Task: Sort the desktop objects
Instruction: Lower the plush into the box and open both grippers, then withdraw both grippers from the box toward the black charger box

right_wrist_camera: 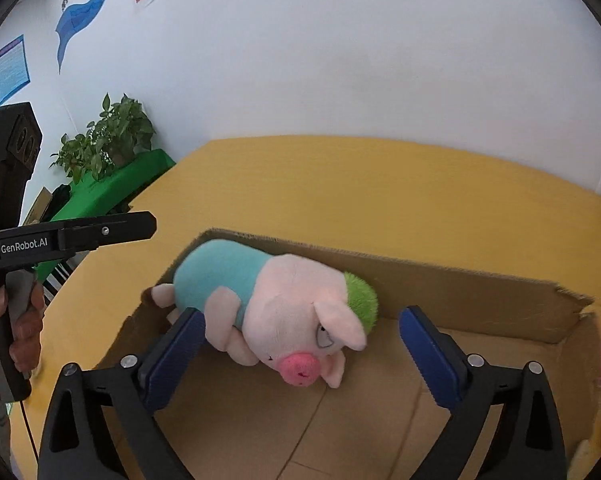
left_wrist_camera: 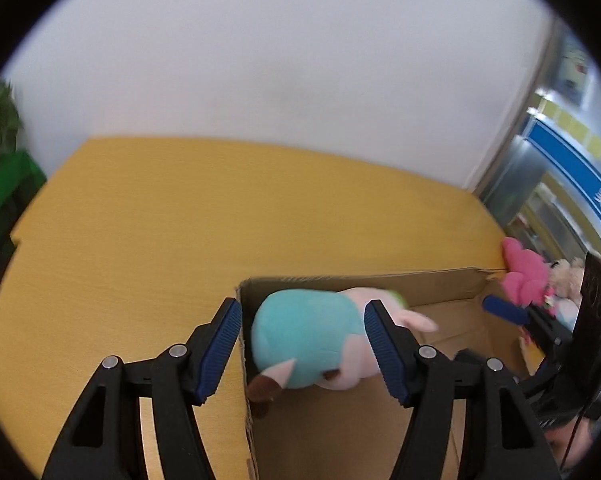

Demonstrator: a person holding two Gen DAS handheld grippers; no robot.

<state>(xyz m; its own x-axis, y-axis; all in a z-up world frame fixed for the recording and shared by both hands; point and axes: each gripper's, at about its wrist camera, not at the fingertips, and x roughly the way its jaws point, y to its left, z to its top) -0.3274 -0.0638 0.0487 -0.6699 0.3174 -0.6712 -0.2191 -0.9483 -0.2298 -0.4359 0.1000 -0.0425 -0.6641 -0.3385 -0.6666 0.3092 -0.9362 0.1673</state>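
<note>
Both sets of jaws are spread wide with nothing between the pads. The left gripper [left_wrist_camera: 302,350] hangs over the near-left corner of the cardboard box [left_wrist_camera: 352,280]; the right gripper [right_wrist_camera: 300,354] hovers above the box's middle. Between them, inside the box, lies the plush pig [right_wrist_camera: 276,308] on its side, teal body toward ten o'clock, pink snout toward six, green tuft at three. It looks light, soft and squashy, unlikely to slip or break; I'd pinch the plump teal middle, not a floppy ear or leg. Beyond the box's right wall, at about three o'clock, more plush toys [left_wrist_camera: 526,276] wait on the yellow table [left_wrist_camera: 180,220].
</note>
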